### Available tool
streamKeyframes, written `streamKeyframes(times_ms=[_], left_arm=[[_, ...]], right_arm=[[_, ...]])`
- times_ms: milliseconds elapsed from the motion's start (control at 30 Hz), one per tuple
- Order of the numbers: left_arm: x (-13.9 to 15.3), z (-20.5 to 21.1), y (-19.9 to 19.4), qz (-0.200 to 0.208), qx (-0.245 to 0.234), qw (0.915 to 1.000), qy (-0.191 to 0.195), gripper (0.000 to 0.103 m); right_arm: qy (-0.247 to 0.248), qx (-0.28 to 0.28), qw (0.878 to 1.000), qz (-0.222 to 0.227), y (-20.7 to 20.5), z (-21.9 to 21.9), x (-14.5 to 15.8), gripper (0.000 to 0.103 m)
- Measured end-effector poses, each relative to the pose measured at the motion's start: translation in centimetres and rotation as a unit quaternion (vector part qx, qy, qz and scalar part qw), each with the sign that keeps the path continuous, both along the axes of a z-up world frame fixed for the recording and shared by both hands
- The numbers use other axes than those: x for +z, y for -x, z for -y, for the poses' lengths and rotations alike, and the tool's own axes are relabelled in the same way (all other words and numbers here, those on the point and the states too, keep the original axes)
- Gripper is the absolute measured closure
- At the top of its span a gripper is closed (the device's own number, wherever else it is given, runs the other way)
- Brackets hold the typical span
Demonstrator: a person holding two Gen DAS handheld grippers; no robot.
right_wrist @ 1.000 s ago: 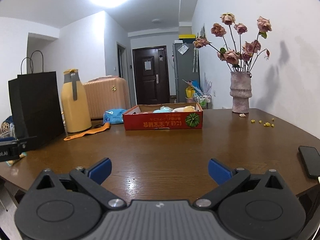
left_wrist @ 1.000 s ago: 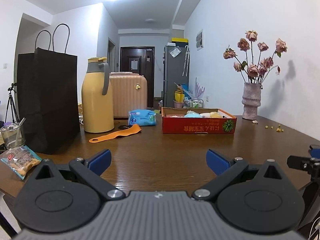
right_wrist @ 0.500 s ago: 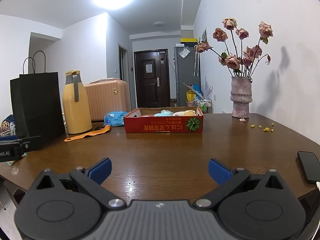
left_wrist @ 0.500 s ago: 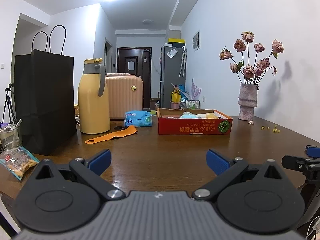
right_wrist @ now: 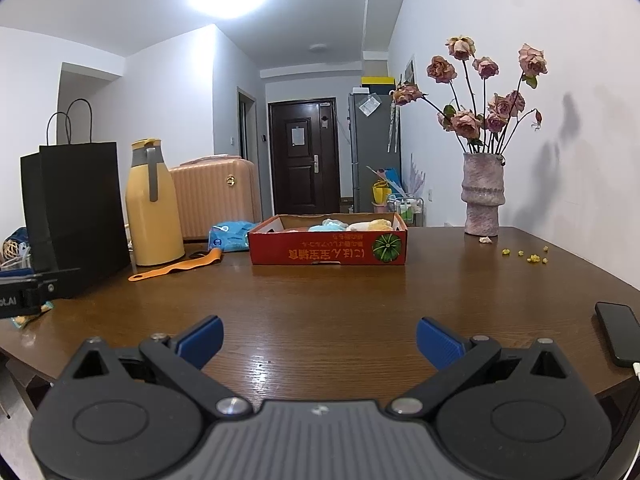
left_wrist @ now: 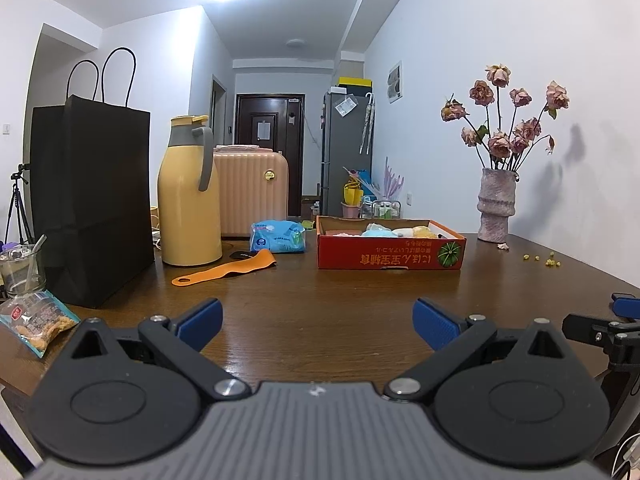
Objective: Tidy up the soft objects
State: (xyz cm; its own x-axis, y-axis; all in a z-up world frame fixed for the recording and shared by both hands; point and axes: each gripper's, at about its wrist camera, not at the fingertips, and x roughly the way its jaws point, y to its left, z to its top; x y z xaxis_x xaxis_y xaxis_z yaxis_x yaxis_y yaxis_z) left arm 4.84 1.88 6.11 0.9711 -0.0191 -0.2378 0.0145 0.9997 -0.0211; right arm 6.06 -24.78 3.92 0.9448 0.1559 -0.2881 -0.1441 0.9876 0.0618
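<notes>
left hand-held gripper (left_wrist: pixel 316 322): I see it released, blue fingers spread wide, nothing between them, hovering over the near edge of the table (left_wrist: pixel 320 300).
right hand-held gripper (right_wrist: pixel 318 340): also released, empty, over the near edge; its tip pokes into the left view at the right side.
soft objects (right_wrist: pixel 352 225): pale blue, white and yellow soft pieces lying inside the red box (right_wrist: pixel 328 250); I can't tell how many, the front wall hides most of them.
red box: shallow cardboard tray, open top, pumpkin print on the front wall, sits toward the far edge of the table, well apart from both grippers.
blue packet (left_wrist: pixel 277 236): soft plastic pack lying on the table just left of the red box, near the far edge.
orange strap (left_wrist: pixel 224 269): flat on the table in front of the flask, left of the box.
yellow flask (left_wrist: pixel 188 194): upright, grey handle, far left part of the table.
black paper bag (left_wrist: pixel 92 200): upright at the left edge, beside the flask.
snack packet (left_wrist: pixel 34 320): at the near left corner, in front of the bag.
glass (left_wrist: pixel 20 270): left edge, something stick-like standing inside.
vase (right_wrist: pixel 482 196): dried roses, far right corner by the wall; yellow crumbs (right_wrist: pixel 528 256) scattered near it.
phone (right_wrist: pixel 618 334): dark, flat, at the right edge.
pink suitcase (left_wrist: pixel 250 192): behind the table's far edge.
</notes>
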Motion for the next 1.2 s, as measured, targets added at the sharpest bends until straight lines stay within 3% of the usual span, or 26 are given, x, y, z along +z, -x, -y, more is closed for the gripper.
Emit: streamKeyframes(times_ms=[1200], left_arm=[[0.24, 0.33, 0.58, 0.011, -0.003, 0.9999, 0.006, 0.0]], right_arm=[[0.003, -0.006, 1.0, 0.02, 0.62, 0.12, 0.24, 0.0]])
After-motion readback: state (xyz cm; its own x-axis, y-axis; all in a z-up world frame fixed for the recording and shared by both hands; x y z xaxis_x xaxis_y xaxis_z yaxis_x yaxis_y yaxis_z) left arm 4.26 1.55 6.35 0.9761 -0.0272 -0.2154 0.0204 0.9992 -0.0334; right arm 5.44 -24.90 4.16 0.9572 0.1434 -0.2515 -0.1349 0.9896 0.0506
